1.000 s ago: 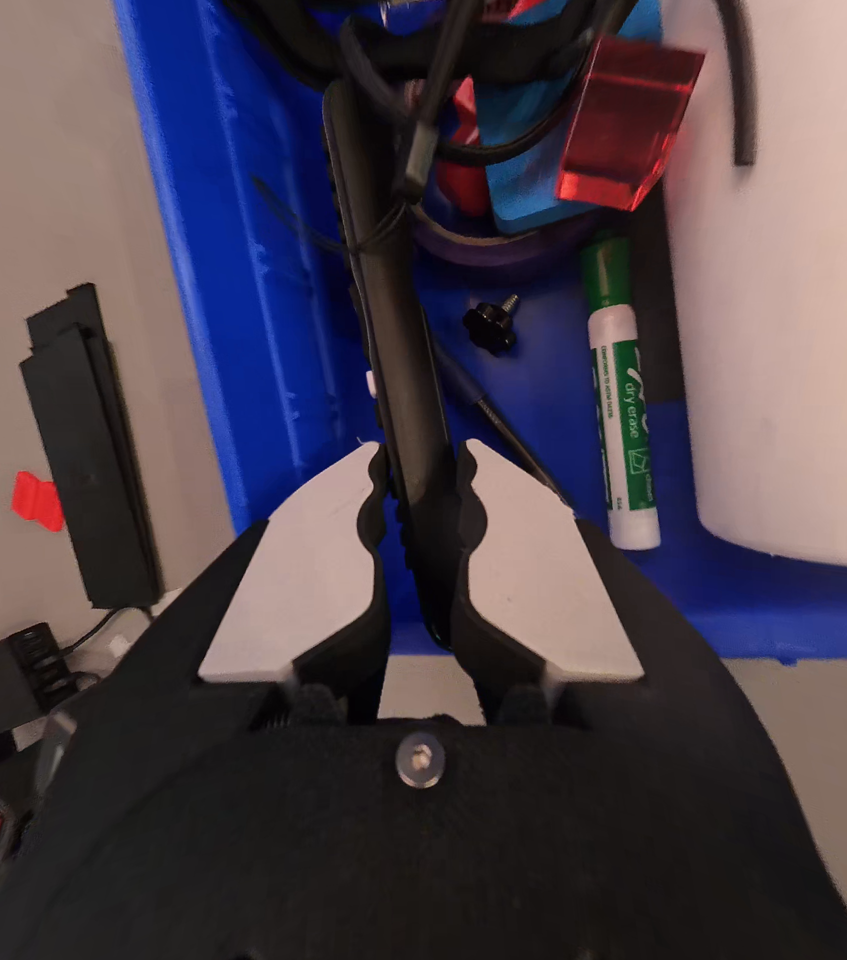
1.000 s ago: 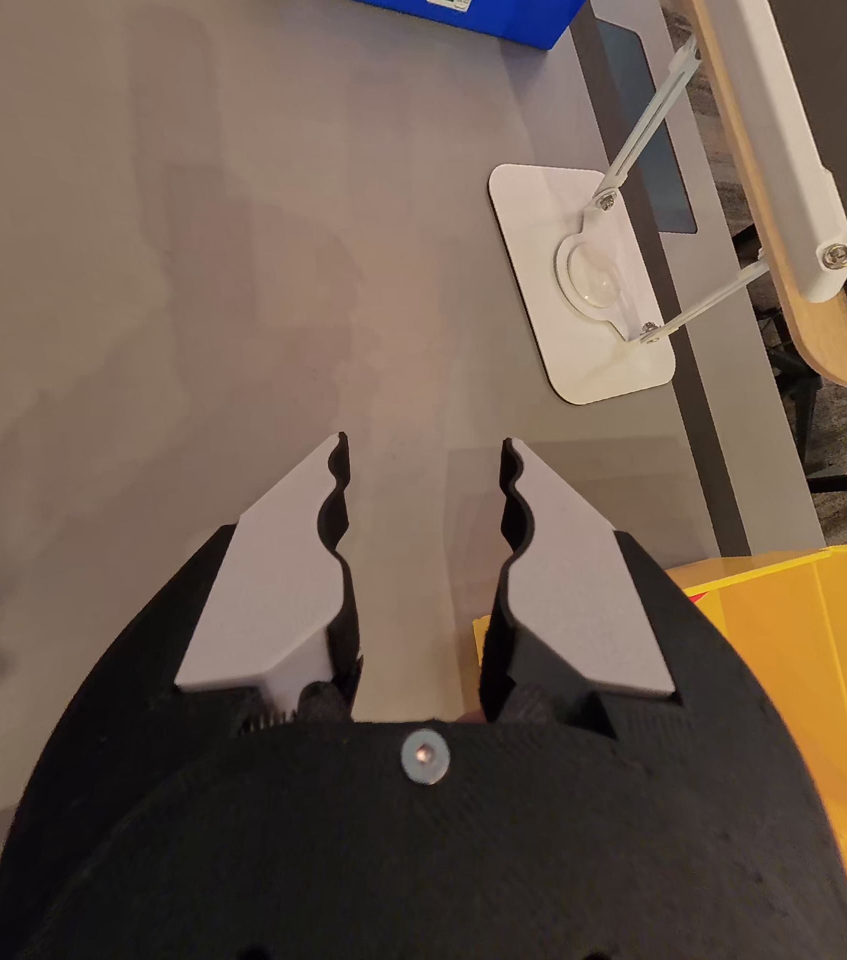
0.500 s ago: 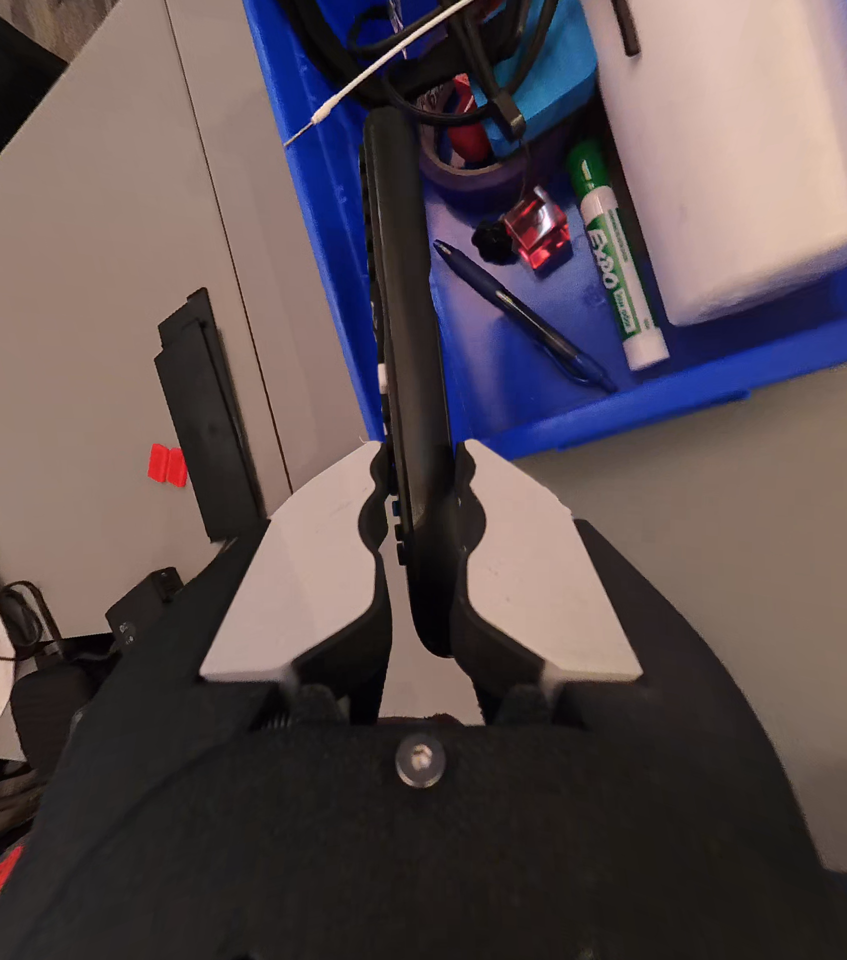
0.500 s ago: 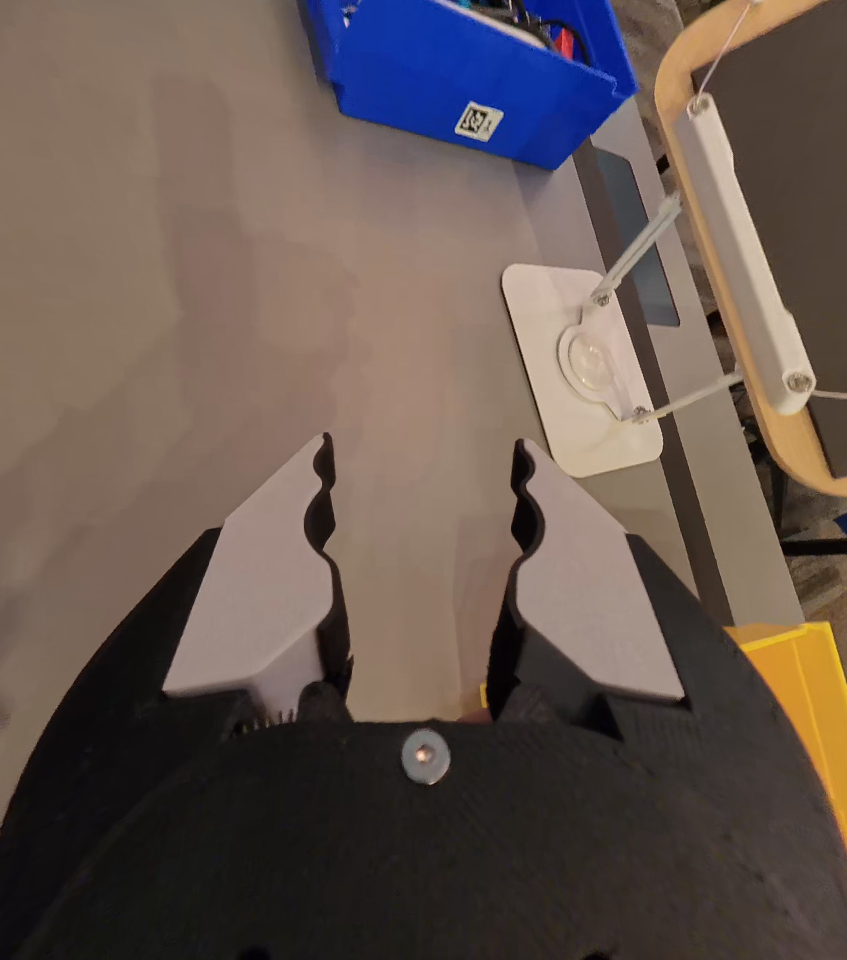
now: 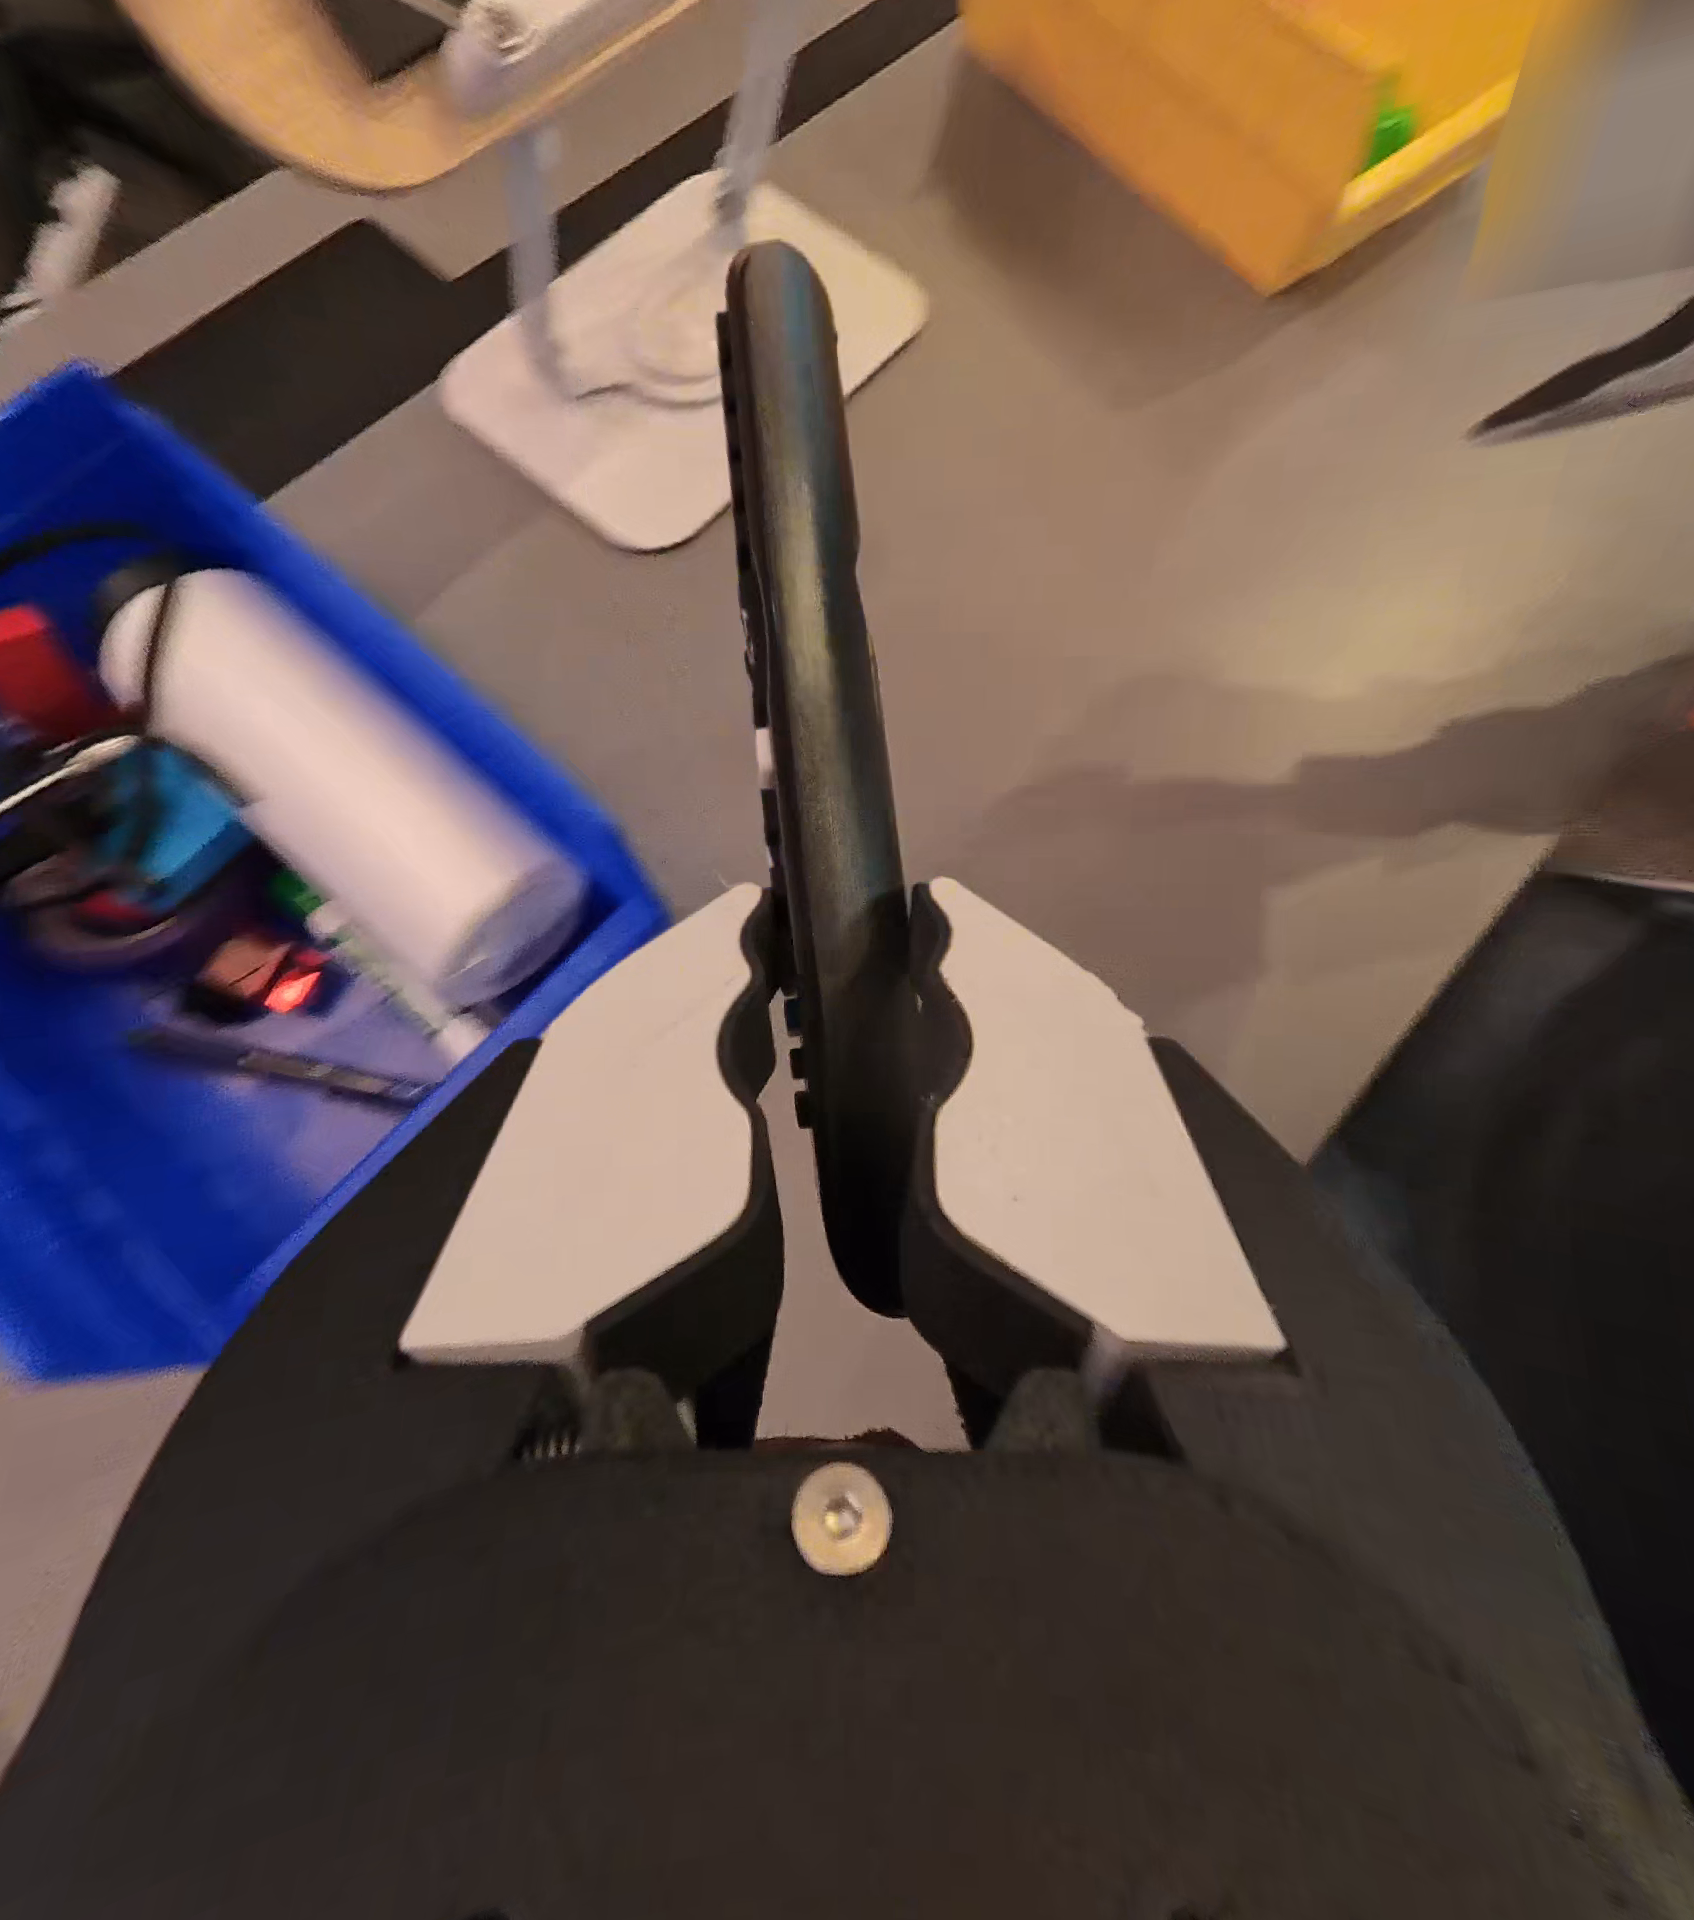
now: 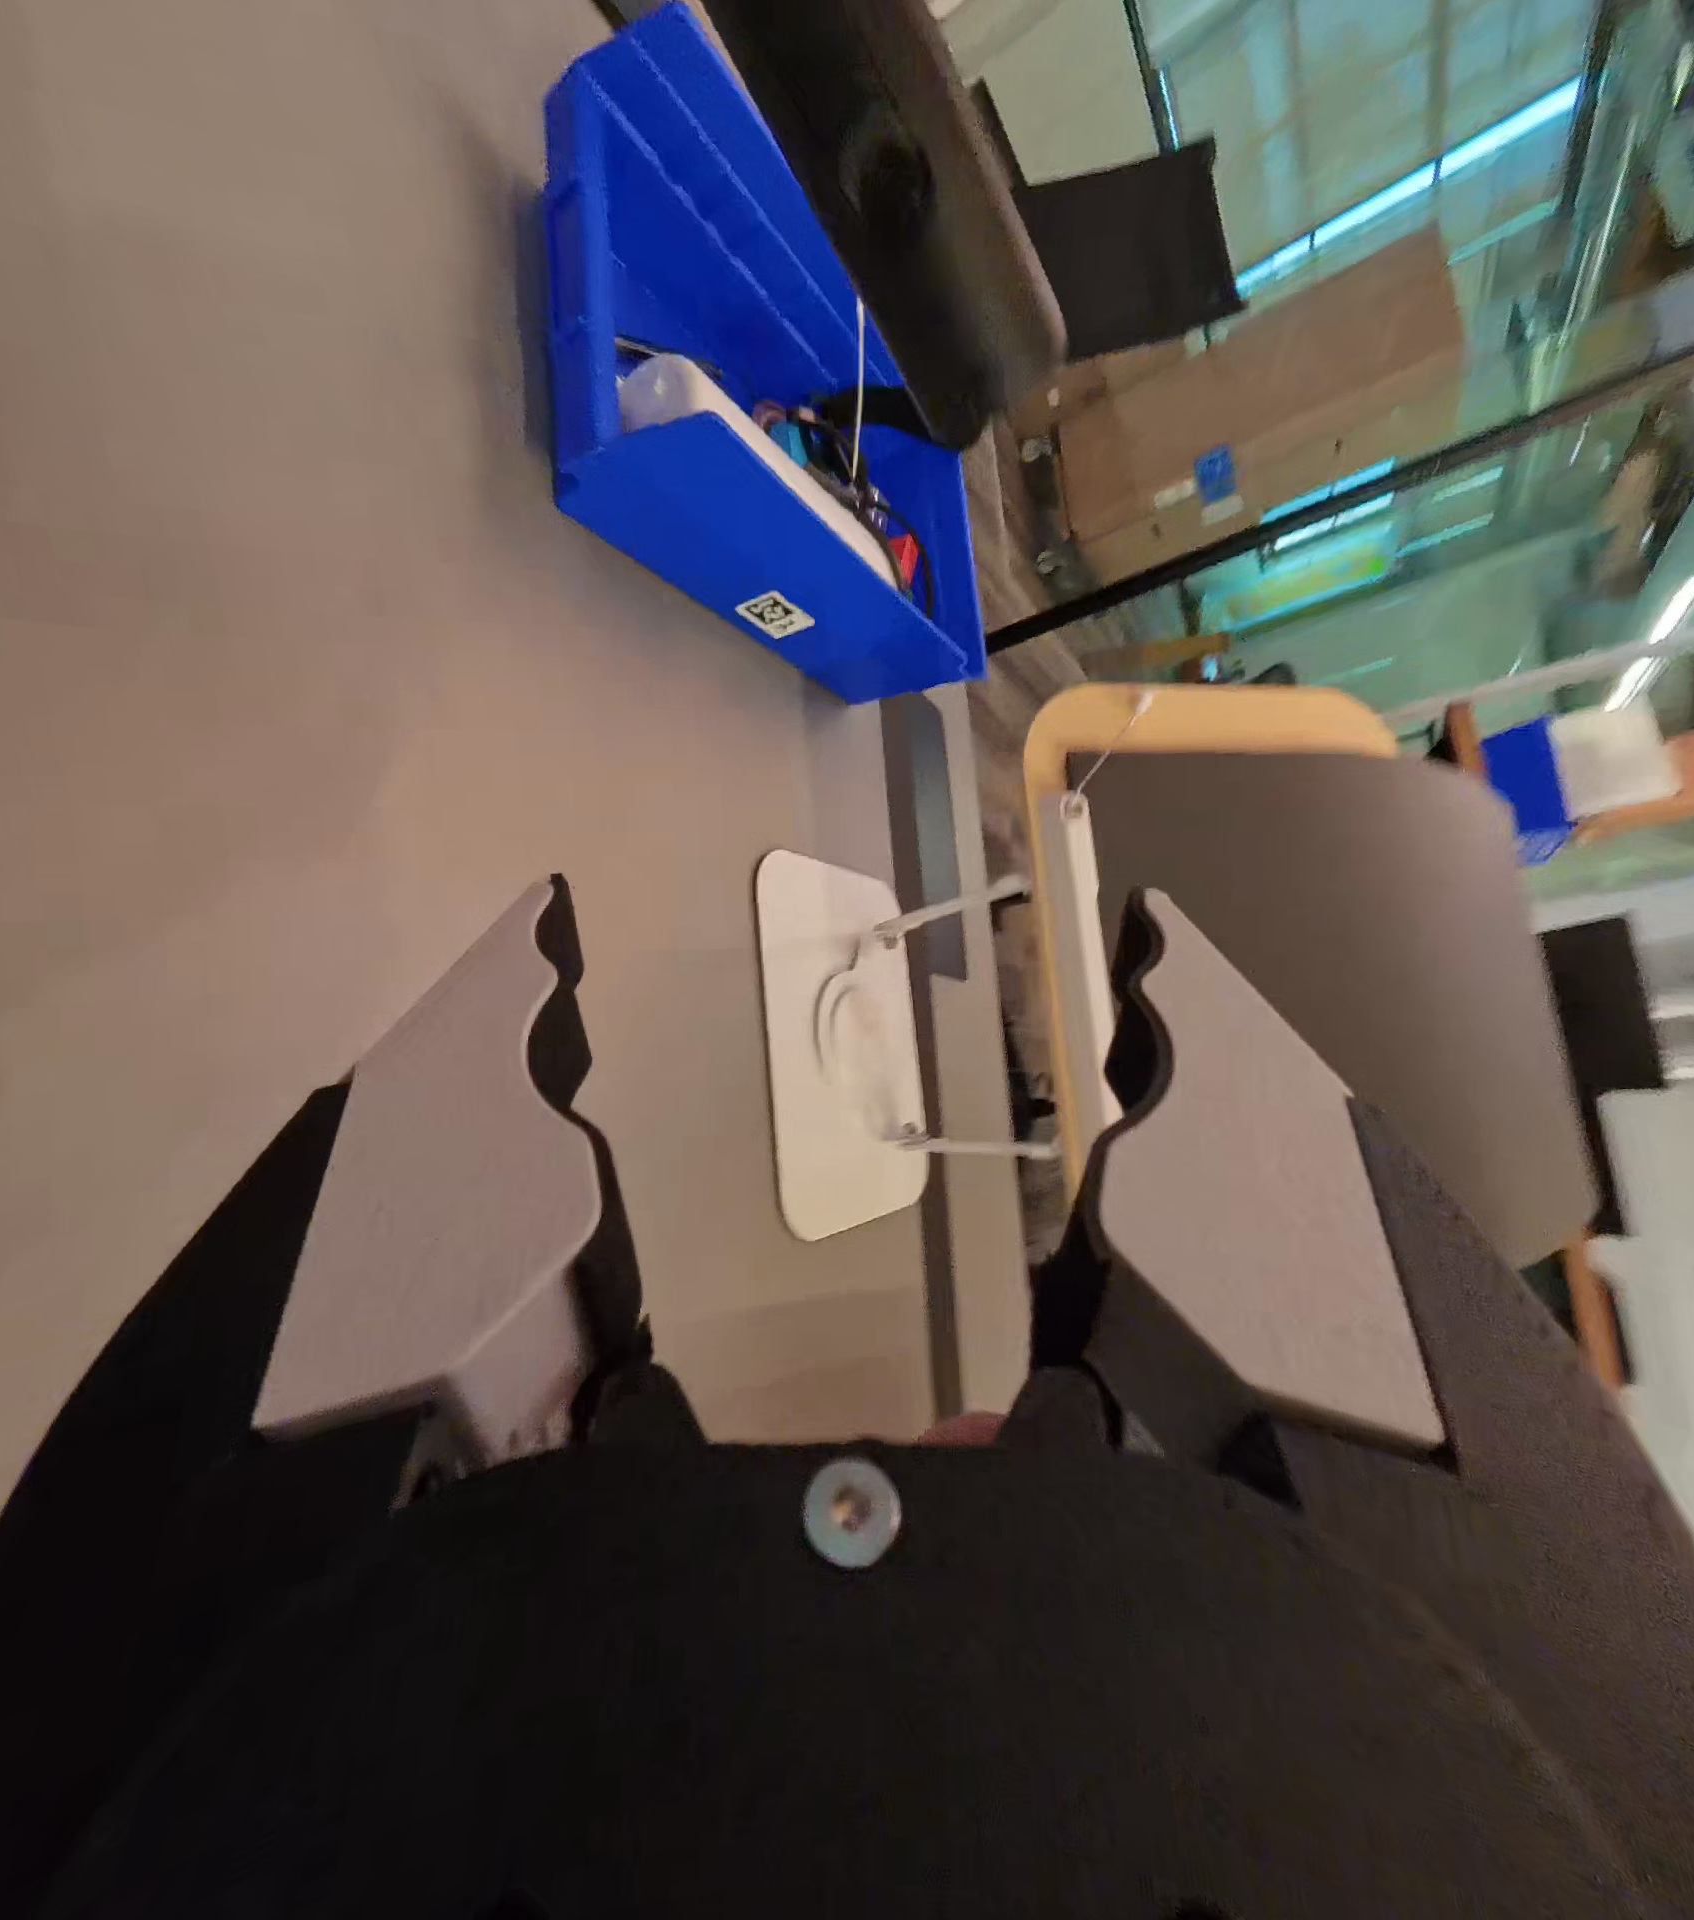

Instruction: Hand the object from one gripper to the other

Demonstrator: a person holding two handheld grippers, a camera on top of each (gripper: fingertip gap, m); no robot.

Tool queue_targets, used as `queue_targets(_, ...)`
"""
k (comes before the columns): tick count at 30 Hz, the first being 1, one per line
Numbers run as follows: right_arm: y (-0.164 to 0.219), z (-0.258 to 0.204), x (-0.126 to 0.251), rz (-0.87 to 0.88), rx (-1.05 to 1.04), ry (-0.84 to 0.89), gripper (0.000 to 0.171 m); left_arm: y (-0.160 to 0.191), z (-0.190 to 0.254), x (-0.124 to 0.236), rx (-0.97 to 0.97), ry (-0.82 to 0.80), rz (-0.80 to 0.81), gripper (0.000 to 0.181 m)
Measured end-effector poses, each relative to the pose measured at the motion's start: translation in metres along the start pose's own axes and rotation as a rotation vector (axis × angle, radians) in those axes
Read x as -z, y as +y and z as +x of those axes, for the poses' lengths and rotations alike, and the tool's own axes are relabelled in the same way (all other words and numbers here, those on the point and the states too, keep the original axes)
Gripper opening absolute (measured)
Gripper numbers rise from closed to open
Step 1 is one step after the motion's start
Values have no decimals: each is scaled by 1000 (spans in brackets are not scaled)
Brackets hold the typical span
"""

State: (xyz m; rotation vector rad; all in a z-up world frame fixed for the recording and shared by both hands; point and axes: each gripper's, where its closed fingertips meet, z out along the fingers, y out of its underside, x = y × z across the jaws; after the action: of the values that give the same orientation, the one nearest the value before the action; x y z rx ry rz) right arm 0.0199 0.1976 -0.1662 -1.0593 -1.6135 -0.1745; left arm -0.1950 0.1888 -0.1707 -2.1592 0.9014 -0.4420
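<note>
Blue bin [image 5: 147,1195]: I see it at far left of the left wrist view, hard plastic, blurred; a white cylinder [image 5: 334,769] lies inside among cables and small red pieces I cannot identify.
Remote control [image 5: 812,727]: long, slim, black, matte and slightly curved, seen edge-on with small raised buttons along its left edge. It stands out forward from my left gripper, above the grey table [image 5: 1186,675], with its lower end hidden between the fingers.
Left gripper [image 5: 841,894]: grey wavy-edged fingers pressed against both sides of the remote, pinching it.
White stand base [image 5: 614,457]: flat rounded plate behind the remote, smeared by blur.
Yellow bin [image 5: 1227,135]: upper right, cut off by the frame.
Right gripper [image 6: 848,894]: fingers spread wide with nothing between them; a dark fingertip of it shows at the right edge of the left wrist view.
Right wrist view, background: the blue bin sits upper left, the white base between the fingers, beyond it a wood-framed dark panel [image 6: 1342,987].
</note>
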Motion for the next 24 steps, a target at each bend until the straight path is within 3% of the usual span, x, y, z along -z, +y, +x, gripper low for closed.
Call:
queue_targets(7, -28, -9, -25, 0, 276, 58, 96, -22, 66, -31, 22, 330, 1, 23)
queue_targets(15, -6, -2, -44, -70, 434, 151, 90, -43, 117, -53, 31, 590, -4, 23)
queue_targets(18, -4, 2, -41, -58, 481, 215, 83, -47, 131, -58, 39, 670, 3, 23)
queue_targets(22, 2, 0, -36, -65, 482, 211, 53, -45, 147, -69, 43, 733, -21, 23)
queue_targets(24, 12, -4, -38, -102, 470, 171, 53, -44, 149, -76, 51, 729, -36, 23)
